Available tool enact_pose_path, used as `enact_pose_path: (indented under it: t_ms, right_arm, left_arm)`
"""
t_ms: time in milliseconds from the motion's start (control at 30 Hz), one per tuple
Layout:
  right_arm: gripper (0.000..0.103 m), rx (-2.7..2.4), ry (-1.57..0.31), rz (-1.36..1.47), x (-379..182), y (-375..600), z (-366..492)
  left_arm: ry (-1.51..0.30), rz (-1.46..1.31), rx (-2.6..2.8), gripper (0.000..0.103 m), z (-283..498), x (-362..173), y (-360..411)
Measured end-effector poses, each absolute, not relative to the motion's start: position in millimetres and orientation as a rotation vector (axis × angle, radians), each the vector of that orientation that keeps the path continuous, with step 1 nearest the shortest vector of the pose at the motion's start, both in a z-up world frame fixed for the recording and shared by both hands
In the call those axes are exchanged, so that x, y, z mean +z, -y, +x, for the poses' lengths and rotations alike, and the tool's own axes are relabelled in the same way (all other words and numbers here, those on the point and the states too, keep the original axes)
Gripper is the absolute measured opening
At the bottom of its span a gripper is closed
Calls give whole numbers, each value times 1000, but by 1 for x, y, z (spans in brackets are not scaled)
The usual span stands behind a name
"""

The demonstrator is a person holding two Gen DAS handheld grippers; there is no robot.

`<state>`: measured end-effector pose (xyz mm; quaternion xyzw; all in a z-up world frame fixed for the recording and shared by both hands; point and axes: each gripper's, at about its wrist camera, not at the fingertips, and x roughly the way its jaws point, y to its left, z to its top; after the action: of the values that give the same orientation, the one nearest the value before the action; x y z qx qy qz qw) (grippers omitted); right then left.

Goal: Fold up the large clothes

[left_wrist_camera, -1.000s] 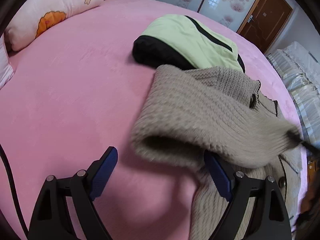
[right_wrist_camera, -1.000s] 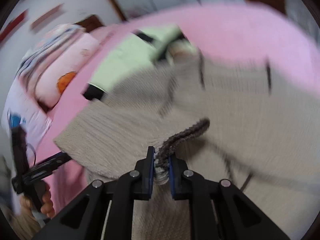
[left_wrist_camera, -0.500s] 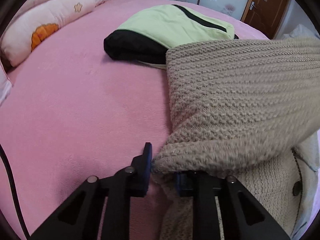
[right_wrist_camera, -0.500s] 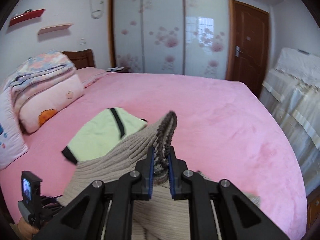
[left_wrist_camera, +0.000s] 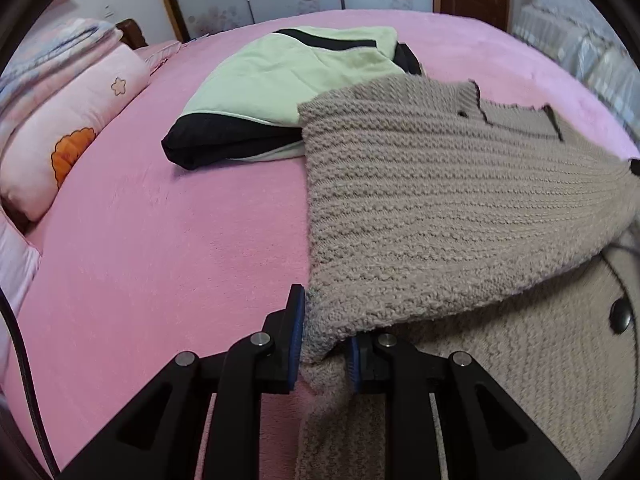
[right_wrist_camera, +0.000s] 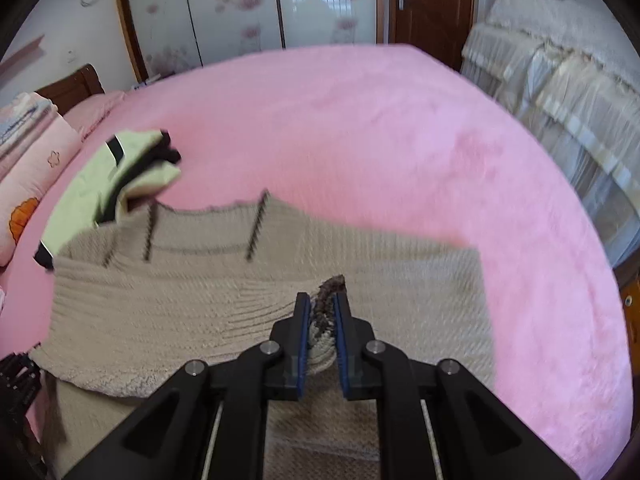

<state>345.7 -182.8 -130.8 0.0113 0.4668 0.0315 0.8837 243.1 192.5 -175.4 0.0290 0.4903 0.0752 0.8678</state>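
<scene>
- Presently, beige knit cardigan (left_wrist_camera: 460,200): spread near the bed's (left_wrist_camera: 180,240) foot-side edge, upper layer lifted, long axis crosswise between both grippers
- left gripper (left_wrist_camera: 325,346): clamped on the knit's near-left corner; jaws just closed
- right gripper (right_wrist_camera: 322,316): clamped on the dark-trimmed edge; fold runs ahead, toward the folded green garment (left_wrist_camera: 288,76)

Left gripper (left_wrist_camera: 324,334) and right gripper (right_wrist_camera: 321,314) both clamped, angled downward.

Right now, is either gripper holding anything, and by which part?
Both hold the beige cardigan: the left gripper pinches a folded edge of the knit, the right gripper grips its dark-trimmed edge.
</scene>
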Motion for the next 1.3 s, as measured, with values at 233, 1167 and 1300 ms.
enact_pose_path:
  t_ms: [233,1167,1300]
  right_arm:
    - [13,92,-1067,14,-171,178,337]
    - [37,200,-1094,240,-173,208,388]
    - [36,204,-1068,193,-175,199,388]
  left_arm:
    - [-1063,89,67,19,240,-173,-194]
    - [-1099,-207,-91,68,381,-181,-239]
    - [-1067,-296,-74,21,384,-180,-242]
